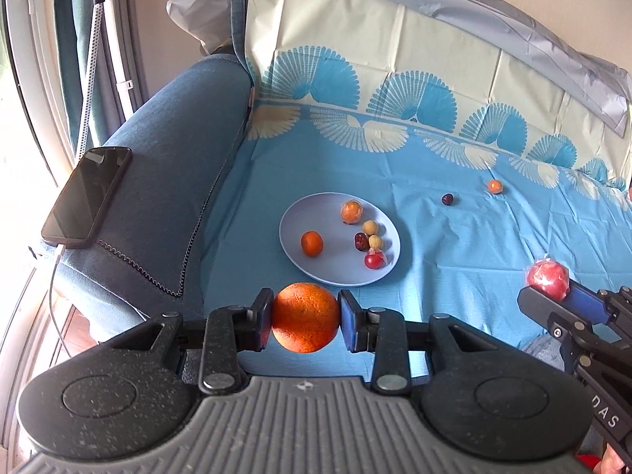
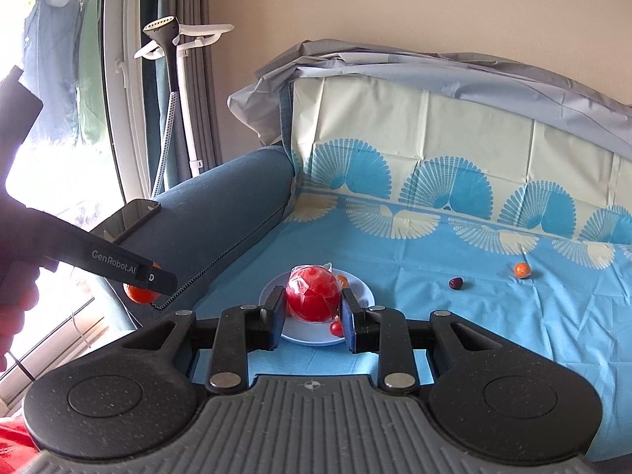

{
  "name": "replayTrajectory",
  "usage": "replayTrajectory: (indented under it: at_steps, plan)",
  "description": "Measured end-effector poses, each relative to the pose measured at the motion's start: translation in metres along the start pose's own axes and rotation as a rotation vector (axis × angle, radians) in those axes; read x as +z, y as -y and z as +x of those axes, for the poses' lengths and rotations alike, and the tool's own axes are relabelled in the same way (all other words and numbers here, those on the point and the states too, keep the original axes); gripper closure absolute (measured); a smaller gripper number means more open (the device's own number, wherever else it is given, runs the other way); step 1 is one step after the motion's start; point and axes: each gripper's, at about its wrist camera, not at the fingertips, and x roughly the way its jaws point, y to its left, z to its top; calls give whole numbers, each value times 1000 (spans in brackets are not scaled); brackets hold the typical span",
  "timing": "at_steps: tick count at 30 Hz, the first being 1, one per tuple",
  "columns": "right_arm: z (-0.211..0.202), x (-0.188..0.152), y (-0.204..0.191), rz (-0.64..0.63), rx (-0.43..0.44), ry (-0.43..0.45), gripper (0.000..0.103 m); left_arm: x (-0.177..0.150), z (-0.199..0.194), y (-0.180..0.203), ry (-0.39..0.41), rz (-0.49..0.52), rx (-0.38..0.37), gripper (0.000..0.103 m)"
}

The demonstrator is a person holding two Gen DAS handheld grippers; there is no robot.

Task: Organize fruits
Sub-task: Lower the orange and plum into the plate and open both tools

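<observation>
My left gripper [image 1: 305, 318] is shut on a large orange [image 1: 305, 316] and holds it above the blue cloth, just in front of the white plate [image 1: 316, 272]. The plate holds several small fruits, among them a small orange [image 1: 312, 243] and a red tomato [image 1: 373, 261]. My right gripper [image 2: 313, 308] is shut on a red plastic-wrapped fruit [image 2: 312, 293], held above the plate [image 2: 365, 290]. The right gripper also shows in the left wrist view [image 1: 547, 282]. A dark plum [image 1: 447, 199] and a small wrapped orange fruit [image 1: 494, 186] lie loose on the cloth.
The blue patterned cloth [image 1: 454, 252] covers a sofa seat and back. A black phone [image 1: 87, 195] lies on the blue armrest [image 1: 170, 181] at the left. A garment steamer stand [image 2: 173, 91] and a window stand beyond the armrest.
</observation>
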Motion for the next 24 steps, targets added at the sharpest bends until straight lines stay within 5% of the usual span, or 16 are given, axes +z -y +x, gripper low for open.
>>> replayTrajectory:
  at_steps: [12, 24]
  plan:
    - [61, 5, 10, 29, -3, -81, 72, 50, 72, -2, -34, 27, 42, 64]
    - [193, 3, 25, 40, -16, -180, 72, 95, 226, 7, -181, 56, 73, 64]
